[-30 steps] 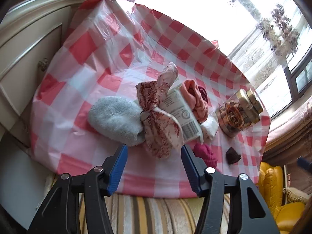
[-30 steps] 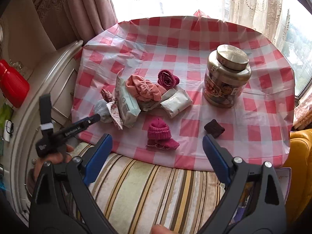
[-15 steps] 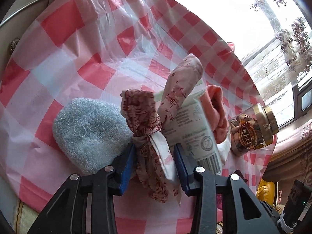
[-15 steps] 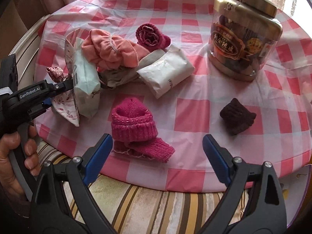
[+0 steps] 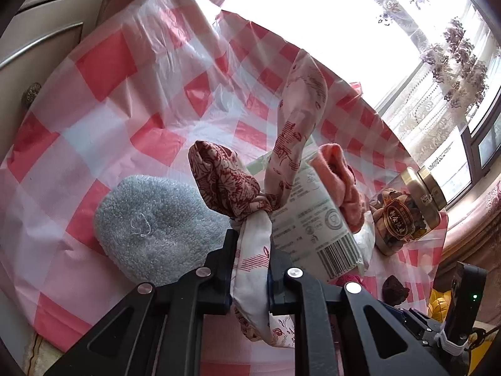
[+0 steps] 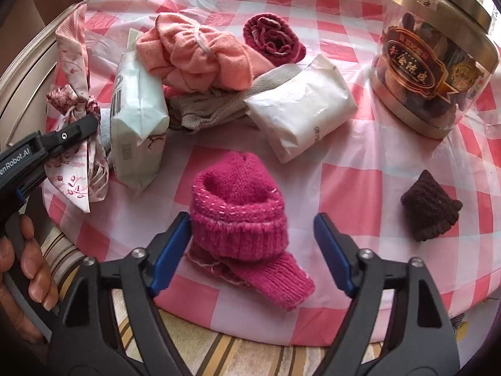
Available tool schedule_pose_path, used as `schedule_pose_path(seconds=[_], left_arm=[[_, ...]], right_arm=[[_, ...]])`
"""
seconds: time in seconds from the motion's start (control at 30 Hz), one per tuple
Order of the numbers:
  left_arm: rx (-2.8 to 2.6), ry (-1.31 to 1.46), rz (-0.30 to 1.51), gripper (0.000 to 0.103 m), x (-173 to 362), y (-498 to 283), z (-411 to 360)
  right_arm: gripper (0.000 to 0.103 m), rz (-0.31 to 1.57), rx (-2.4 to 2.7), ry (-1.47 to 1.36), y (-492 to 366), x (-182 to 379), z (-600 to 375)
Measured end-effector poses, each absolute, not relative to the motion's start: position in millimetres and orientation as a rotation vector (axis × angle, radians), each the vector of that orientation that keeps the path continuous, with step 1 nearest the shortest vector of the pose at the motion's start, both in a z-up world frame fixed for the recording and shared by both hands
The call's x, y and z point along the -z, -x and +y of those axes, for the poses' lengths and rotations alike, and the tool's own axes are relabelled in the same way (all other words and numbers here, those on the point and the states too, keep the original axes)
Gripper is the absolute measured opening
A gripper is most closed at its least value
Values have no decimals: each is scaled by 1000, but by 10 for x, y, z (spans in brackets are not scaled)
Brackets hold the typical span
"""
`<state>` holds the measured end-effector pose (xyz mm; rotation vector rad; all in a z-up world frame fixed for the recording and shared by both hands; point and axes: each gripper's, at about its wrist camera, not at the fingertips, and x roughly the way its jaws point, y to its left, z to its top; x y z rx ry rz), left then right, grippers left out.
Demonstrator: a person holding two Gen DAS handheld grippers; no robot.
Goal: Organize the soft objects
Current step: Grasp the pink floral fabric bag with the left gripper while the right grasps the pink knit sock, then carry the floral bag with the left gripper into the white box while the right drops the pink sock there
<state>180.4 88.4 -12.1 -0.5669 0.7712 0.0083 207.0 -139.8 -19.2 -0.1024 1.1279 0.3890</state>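
Note:
My left gripper is shut on a knotted pink floral cloth, which also shows in the right wrist view. A grey-blue fuzzy pad lies just left of it. My right gripper is open around a magenta knitted sock near the table's front edge. A peach cloth, a rolled dark red sock, a grey cloth and a dark brown knit piece lie on the checked tablecloth.
A pale green tissue pack and a white packet lie in the pile. A gold-lidded jar stands at the right. A cream cabinet is at the left, a striped cushion below the table edge.
My left gripper has closed on the floral cloth and lifted its knot slightly. My right gripper has moved forward and down, so its fingers now flank the magenta sock.

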Motion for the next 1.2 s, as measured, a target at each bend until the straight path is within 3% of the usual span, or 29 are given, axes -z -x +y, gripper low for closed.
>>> schedule_pose_path(seconds=[0.07,0.27,0.43,1.2], left_arm=[[-8,561,749,16,86,-1773,872],[-14,547,729,16,31,-1704,831],[2,518,724,16,-33,-1630,690],[183,430,765,16,-286,-1341,-330]], right_arm=[[66,1134,-400,106,-2072,221,-1377],[49,1124,-417,82,-2059,228,-1430],[43,1107,-425,68,-2001,164,-1476],[41,980,-321,-37,-1446,-327,-2579]])
